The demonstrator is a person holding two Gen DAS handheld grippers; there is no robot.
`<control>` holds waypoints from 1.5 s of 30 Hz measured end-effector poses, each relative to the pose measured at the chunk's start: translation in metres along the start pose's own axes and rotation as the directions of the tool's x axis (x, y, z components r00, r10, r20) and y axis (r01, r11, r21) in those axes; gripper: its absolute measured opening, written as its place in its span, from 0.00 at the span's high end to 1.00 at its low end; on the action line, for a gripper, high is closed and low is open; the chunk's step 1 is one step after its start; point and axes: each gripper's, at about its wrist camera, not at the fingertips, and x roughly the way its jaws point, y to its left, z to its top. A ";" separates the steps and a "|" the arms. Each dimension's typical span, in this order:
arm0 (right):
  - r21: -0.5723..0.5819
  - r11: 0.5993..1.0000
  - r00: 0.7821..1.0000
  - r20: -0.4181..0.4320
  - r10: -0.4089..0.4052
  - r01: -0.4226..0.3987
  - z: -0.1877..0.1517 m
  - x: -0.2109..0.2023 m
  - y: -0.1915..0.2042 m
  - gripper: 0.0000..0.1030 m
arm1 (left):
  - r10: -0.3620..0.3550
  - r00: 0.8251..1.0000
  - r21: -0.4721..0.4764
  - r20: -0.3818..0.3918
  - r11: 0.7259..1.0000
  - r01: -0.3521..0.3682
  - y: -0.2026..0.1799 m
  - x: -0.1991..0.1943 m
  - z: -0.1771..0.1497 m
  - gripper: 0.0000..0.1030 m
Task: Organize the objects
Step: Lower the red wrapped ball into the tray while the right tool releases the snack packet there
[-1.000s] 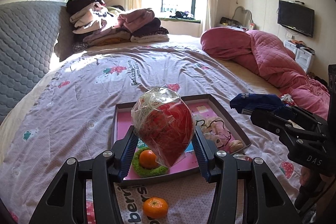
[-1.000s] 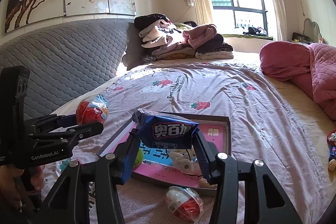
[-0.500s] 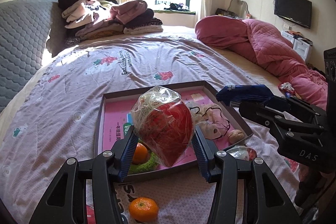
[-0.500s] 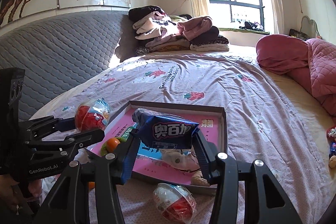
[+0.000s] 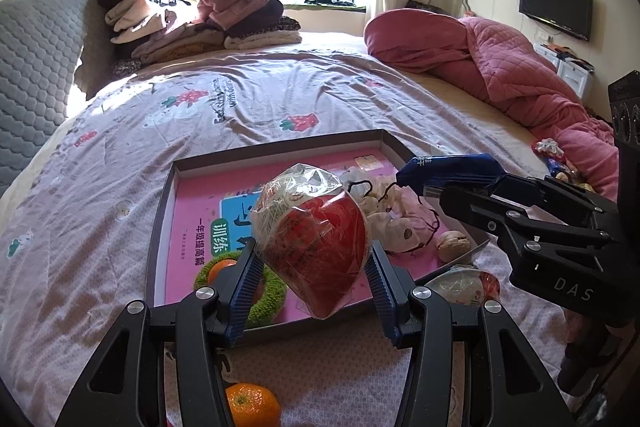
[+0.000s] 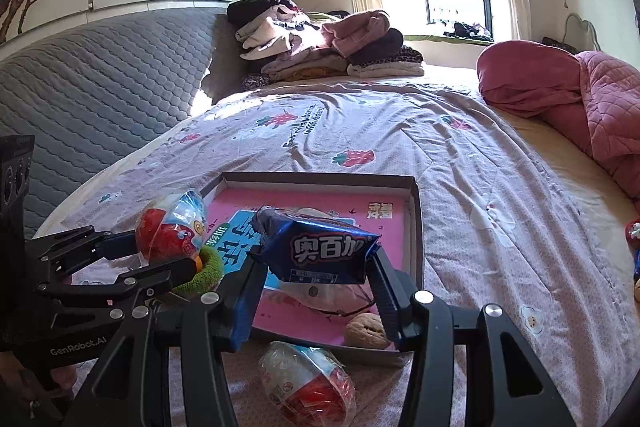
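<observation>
Quick update: both grippers have come down and in toward the tray [image 5: 160, 227] over the last second. A second ago the tray sat small and further off in both views; now it fills the middle and both loads hang over its near half. Nothing has been let go, and both grips look the same as they did.

The left gripper [image 5: 312, 267] is clamped on the wrapped egg toy [image 5: 316, 239], red with crinkly clear film, pads pressing on both sides. It hangs above the tray's near edge, just right of the green ring [image 5: 272, 303] with an orange [image 5: 222, 269] sitting inside it, at the tray's near left corner.

The right gripper [image 6: 316, 275] is clenched on the blue cookie pack [image 6: 320, 251], held flat and crosswise over the near middle of the tray, above the white cloth pouch [image 6: 328, 295]. A walnut [image 6: 366, 330] lies in the tray's near right corner.

Still outside the tray: 1 more egg toy [image 6: 308, 387] on the bedspread [image 5: 100, 267] just in front of the near edge, 1 orange [image 5: 252, 405] also in front of it toward the left, and a few small wrapped things [image 5: 554, 157] well off to its right by the pink quilt.

My read: both hands are on the drop-off part of the job, so the next thing is lowering and releasing into bare tray floor. The near half is already crowded, and the egg could roll onto the ring, so I'd aim it at the open pink area further back.
</observation>
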 end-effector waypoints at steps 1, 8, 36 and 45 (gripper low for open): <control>0.000 1.000 1.000 -0.002 -0.005 0.005 0.000 0.002 -0.001 0.50 | -0.002 1.000 0.003 -0.003 1.000 0.002 -0.001 0.002 -0.001 0.48; -0.005 1.000 0.999 -0.031 -0.026 0.026 -0.005 0.015 -0.005 0.50 | -0.013 0.999 0.020 -0.033 1.000 0.014 -0.008 0.016 -0.003 0.48; -0.022 0.999 0.989 -0.137 -0.053 0.050 -0.020 0.048 -0.012 0.49 | -0.021 0.995 0.030 -0.102 0.999 0.024 -0.015 0.045 -0.012 0.48; -0.004 0.999 0.986 -0.162 -0.041 0.041 -0.024 0.052 -0.016 0.48 | -0.022 0.993 0.024 -0.114 0.999 0.025 -0.014 0.050 -0.014 0.48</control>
